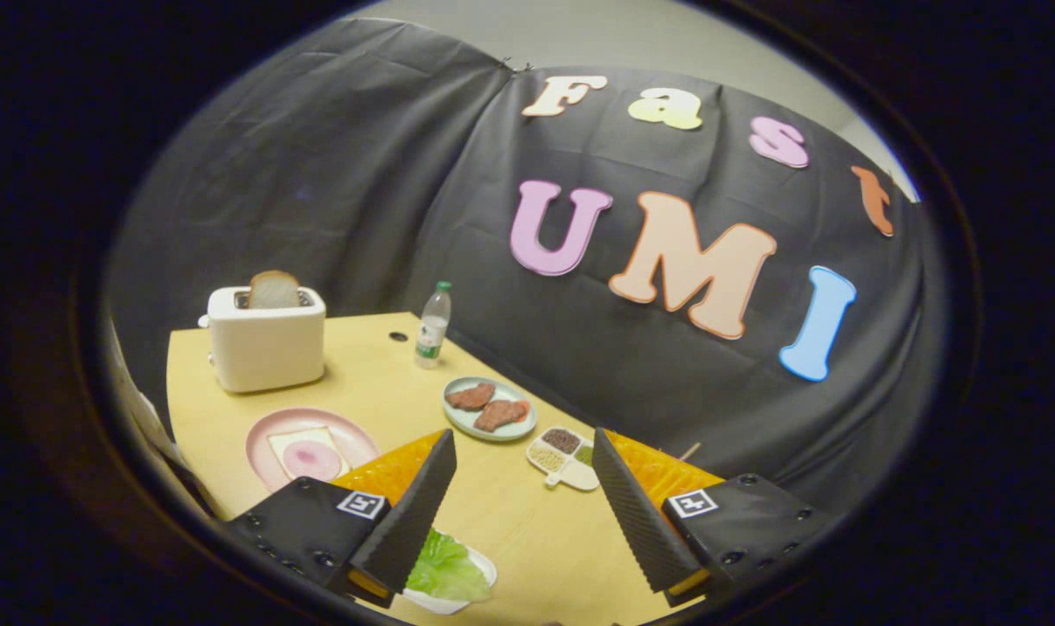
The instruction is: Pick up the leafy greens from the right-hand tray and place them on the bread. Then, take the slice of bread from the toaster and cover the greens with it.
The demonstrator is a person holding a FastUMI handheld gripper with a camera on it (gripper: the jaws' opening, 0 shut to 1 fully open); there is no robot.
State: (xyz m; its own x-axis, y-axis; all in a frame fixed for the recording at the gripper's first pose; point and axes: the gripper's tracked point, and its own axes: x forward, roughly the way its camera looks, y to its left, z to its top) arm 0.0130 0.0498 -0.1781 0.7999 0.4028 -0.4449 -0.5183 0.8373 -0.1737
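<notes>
While spread wide and gripping nothing, fingers hung above worktop; greens in tray beside left finger, bread on plate beyond, slice upright in toaster.

Glossy plastic toaster on a smooth, matt wooden table.
</notes>
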